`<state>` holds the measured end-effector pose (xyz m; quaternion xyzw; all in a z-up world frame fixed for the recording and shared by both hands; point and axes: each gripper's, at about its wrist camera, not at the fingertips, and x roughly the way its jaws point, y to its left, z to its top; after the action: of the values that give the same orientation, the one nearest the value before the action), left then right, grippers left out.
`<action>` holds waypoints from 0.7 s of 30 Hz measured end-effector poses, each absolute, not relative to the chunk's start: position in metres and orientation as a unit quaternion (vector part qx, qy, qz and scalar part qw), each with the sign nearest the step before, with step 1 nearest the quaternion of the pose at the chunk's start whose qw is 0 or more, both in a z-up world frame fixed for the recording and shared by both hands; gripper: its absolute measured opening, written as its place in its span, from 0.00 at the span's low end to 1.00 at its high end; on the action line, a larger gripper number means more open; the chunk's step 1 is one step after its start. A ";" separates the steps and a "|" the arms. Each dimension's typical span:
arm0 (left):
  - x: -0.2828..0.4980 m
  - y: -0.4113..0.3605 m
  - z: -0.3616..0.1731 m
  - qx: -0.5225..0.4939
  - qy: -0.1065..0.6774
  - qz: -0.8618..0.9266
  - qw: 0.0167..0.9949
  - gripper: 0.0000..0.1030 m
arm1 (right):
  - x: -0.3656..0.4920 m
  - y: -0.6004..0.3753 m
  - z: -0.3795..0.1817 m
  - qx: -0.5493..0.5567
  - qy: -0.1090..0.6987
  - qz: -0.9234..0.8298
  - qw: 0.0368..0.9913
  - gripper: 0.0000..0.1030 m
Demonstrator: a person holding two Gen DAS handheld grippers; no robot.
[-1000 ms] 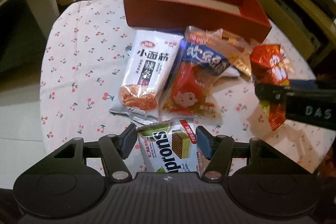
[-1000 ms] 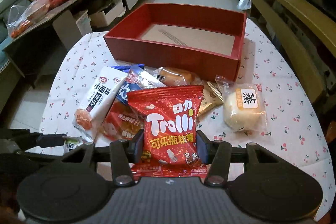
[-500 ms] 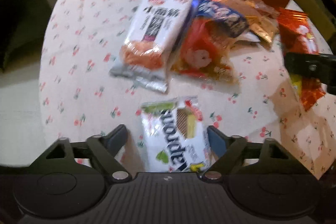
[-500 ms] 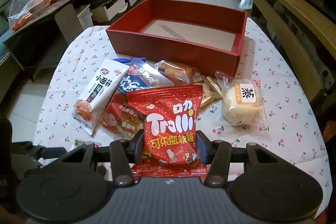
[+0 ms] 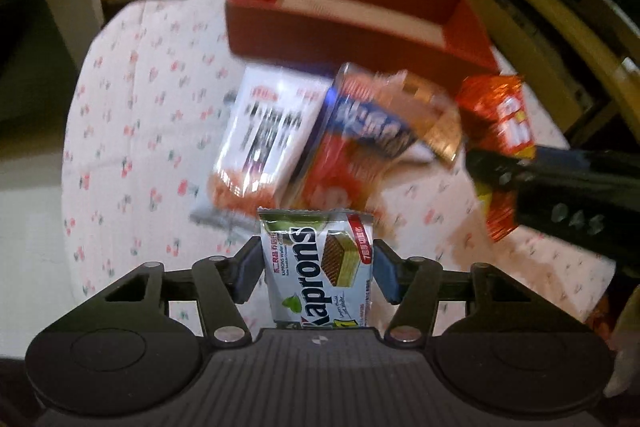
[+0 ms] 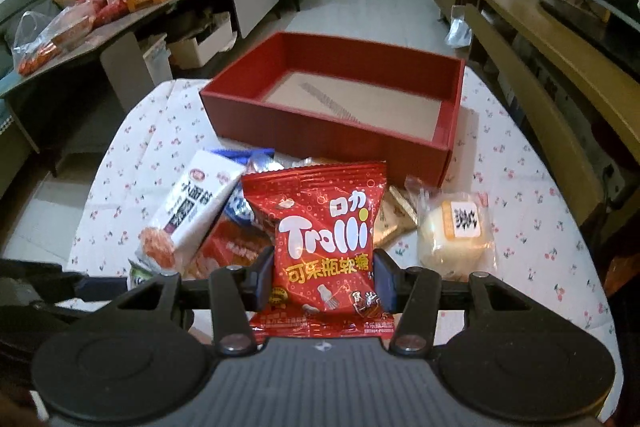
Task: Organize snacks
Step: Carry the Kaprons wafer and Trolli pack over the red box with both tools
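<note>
My left gripper (image 5: 316, 273) is shut on a white and green Kaprons wafer pack (image 5: 320, 267) and holds it above the table. My right gripper (image 6: 323, 277) is shut on a red Trolli gummy bag (image 6: 324, 239), lifted over the snack pile; the bag also shows at the right of the left wrist view (image 5: 500, 131). An empty red box (image 6: 332, 143) stands behind the pile and also shows in the left wrist view (image 5: 320, 27). On the cloth lie a white noodle-snack pack (image 6: 188, 211), a blue and orange pack (image 5: 360, 147) and a wrapped bun (image 6: 456, 231).
The round table has a cherry-print cloth (image 6: 520, 187). A wooden bench (image 6: 560, 67) runs along the right. A long side table (image 6: 120, 7) with bags and boxes stands at the left. Small gold wrapped snacks (image 6: 396, 215) lie between the bag and the bun.
My left gripper closed on the Kaprons pack and lifted it off the cloth. My right gripper keeps hold of the Trolli bag and has risen a little.
</note>
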<state>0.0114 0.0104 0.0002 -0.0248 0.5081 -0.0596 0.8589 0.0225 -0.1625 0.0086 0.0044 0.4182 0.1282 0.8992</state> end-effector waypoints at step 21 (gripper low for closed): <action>0.096 -0.008 0.030 -0.011 0.453 -0.068 0.889 0.62 | 0.092 -0.178 0.033 0.038 0.386 0.089 0.918 0.55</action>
<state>0.0961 -0.0084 0.0297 -0.0114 0.4533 -0.0685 0.8887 0.0918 -0.1783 0.0334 0.0378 0.3858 0.0889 0.9175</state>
